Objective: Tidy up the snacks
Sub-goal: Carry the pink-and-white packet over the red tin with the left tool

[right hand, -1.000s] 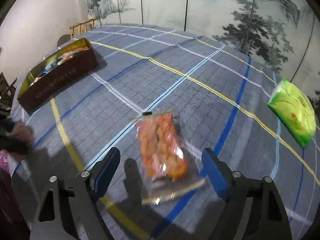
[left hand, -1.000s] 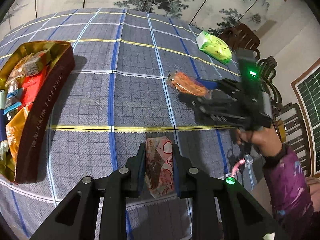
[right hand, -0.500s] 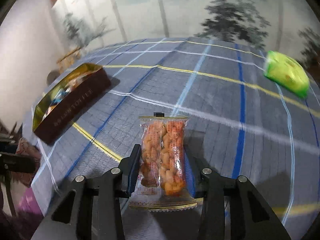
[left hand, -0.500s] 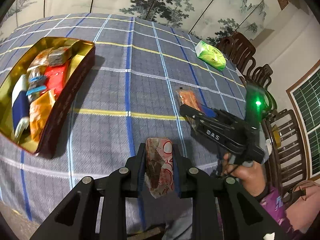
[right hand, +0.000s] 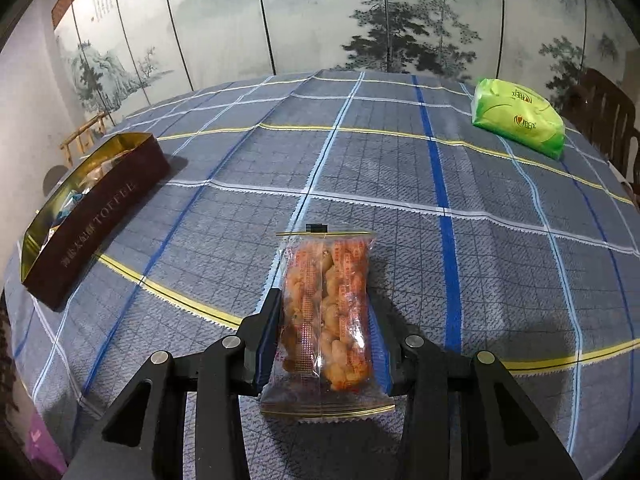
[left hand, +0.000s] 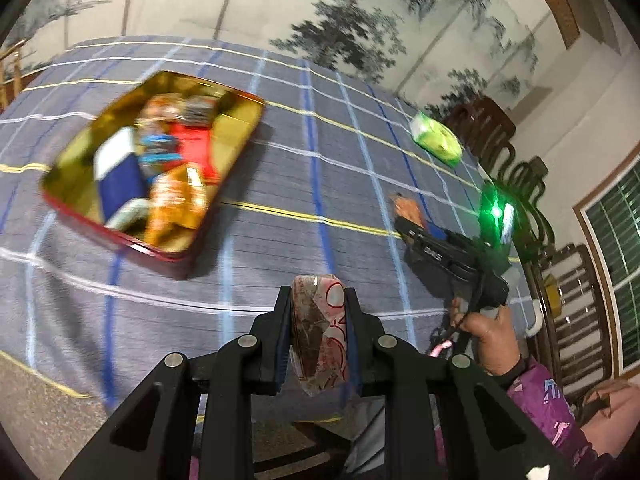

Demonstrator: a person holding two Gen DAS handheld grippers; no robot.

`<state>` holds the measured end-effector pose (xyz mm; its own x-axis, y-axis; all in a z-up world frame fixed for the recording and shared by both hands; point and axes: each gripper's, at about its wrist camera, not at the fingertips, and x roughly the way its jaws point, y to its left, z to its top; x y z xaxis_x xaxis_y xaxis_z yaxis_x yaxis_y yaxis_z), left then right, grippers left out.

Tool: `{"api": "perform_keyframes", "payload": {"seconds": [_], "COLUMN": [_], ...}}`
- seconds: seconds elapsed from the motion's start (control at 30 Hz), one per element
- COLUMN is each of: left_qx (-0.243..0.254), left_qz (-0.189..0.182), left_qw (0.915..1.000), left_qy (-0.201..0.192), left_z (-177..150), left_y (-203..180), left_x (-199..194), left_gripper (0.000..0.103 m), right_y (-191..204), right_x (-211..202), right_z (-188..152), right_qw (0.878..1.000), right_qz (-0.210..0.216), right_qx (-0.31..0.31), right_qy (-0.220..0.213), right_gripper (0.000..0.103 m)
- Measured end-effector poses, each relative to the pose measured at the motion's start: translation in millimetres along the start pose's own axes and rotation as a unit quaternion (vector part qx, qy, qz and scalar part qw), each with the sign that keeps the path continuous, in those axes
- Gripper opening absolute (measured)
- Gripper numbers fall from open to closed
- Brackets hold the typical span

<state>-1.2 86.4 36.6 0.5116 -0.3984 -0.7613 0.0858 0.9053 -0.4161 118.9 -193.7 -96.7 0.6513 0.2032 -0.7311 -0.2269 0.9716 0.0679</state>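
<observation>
- Two packets are gripped, one per gripper; the only clear Latin lettering is "TOFFEE", gold on the dark red side of the tin [right hand: 96, 216], with smaller characters beside it too small to read.
- Red print runs along the peanut packet [right hand: 326, 312] but is too fine to make out; the green pack [right hand: 518, 118] carries a small red logo, seen upside down and not legible.
- Right gripper [right hand: 324, 336] is clamped on the peanut packet: the pads press both long sides, the sealed top end pointing away, the bottom seam hanging toward the camera.
- Left gripper [left hand: 318, 340] is closed on a red-and-white packet [left hand: 320, 332], held upright between its pads.
- From the left wrist view, the tin [left hand: 156, 168] lies open, gold inside, with several wrappers in it, blurred; it sits ahead and to the left of the held packet.
- Same view: the right gripper [left hand: 404, 222] stands over the cloth to the right, held by a hand [left hand: 490, 336] in a purple sleeve, a green light on it.
- Tablecloth [right hand: 400, 184] is grey-blue plaid with blue, white and yellow lines.
- Behind stands a folding screen [right hand: 320, 12] painted with trees and hills; dark wooden chairs [left hand: 496, 140] line the right edge.
</observation>
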Motion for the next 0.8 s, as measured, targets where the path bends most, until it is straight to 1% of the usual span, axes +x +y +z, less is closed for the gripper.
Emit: {"api": "perform_keyframes", "payload": {"seconds": [0.13,0.27,0.43,0.6,0.8], "left_qx": [-0.017,-0.032,-0.043,-0.040,-0.031], "left_qz": [0.018,0.038,0.055,0.067,0.068], "left_qw": [0.9994,0.9976,0.9952,0.9939,0.9944], "left_qy": [-0.024,-0.048,-0.068,-0.078,-0.075], "left_z": [4,12,25,33,42], "left_y": [24,48,72,83,84], "left_x": [-21,-39,-53,-56,-46], "left_gripper": [0.020,0.020,0.020,0.020,0.020], "right_y": [4,4,5,6,6], "right_x": [1,1,1,1,1], "right_z": [0,0,0,0,0], "right_qw": [1.000,1.000,0.999,0.999,0.999], "right_qz": [-0.015,-0.021,-0.028,-0.029,-0.032], "right_qx": [-0.011,-0.013,-0.018,-0.019,-0.022], "right_qy": [0.002,0.003,0.004,0.004,0.005], "right_gripper": [0.041,0.041,0.041,0.041,0.041]}}
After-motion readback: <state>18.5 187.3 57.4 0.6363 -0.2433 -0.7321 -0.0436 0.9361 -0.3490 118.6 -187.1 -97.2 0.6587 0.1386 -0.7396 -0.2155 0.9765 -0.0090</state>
